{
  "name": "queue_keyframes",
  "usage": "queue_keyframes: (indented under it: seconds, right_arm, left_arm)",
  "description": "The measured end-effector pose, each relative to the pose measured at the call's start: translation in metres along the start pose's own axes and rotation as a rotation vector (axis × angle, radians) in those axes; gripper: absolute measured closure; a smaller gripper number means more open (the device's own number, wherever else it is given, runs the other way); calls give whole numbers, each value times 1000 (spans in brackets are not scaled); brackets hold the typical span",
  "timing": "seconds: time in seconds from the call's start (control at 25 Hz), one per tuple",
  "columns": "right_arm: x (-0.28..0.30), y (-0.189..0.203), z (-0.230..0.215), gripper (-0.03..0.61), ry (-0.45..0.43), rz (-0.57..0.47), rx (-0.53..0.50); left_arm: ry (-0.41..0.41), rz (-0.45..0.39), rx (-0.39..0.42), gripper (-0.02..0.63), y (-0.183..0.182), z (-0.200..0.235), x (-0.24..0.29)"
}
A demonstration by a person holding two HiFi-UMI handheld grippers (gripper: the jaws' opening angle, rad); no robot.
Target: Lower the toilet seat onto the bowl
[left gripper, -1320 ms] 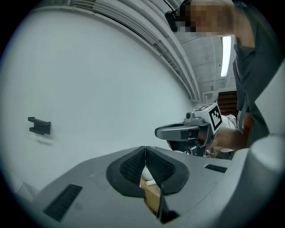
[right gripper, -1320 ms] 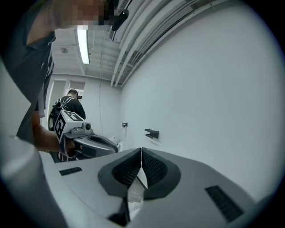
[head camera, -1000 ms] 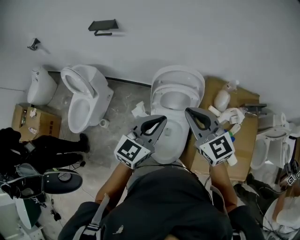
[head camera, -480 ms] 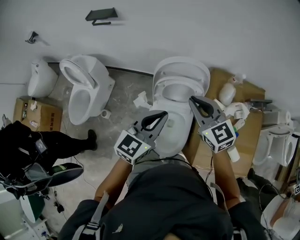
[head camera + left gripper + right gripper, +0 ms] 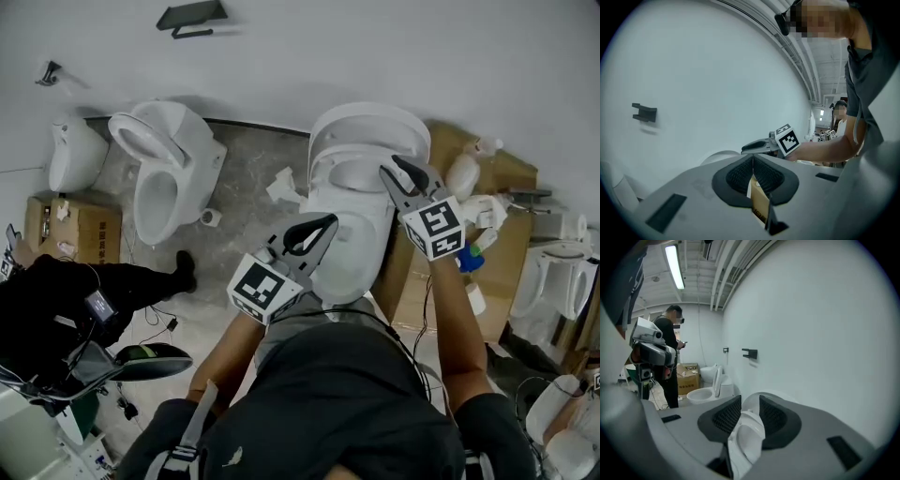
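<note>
Head view: right tongs (image 5: 392, 167) at 1 o'clock, just opened, frame the raised toilet seat (image 5: 322, 169) (likely stiff, slick; take its top rim); left tongs (image 5: 330, 221) clenched empty.

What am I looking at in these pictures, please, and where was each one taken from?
There is no robot arm here. A person holds a hand tool with two jaws in each hand. The head view comes from a camera on the person's head that looks steeply down. In it the left gripper is at the left and the right gripper at the right. The other two views come from cameras that ride on the grippers and look along their jaws.

On the floor stand a white toilet with its seat raised, a second toilet and a cardboard box.

The left jaws are together and hold nothing. The right jaws have just been opening. The raised seat shows in the gap between them, but the pads are not pressing on it.
</note>
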State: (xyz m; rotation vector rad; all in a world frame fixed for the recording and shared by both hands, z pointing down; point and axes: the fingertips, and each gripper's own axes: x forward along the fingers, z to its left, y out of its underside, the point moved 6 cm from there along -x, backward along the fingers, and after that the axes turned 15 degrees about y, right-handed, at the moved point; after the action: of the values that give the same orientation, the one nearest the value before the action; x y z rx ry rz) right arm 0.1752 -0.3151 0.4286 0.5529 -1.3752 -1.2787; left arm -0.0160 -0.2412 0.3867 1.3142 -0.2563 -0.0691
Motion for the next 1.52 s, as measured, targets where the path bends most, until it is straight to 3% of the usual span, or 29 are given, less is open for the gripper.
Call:
queue_keyframes:
  seconds: [0.4,0.8,1.12,1.28,1.52]
  right_arm:
    - [60,44,-7,414,12,128,-66]
    - [103,91,-12,413,30,259,-167]
    - [113,104,-16,430,88,194,-190]
    - [111,103,-15,448,50,240,-227]
    - [107,100,-19,454,-7,297,-251]
  left_arm:
    - [-2,13,-37,609,8,17,-5]
    - [1,36,-54,608,18,26,-7]
    - [-11,39,-68,609,21,37,-2]
    - [-27,45,-92,608,21,41,2]
    - [-46,34,-30,609,19,55,4]
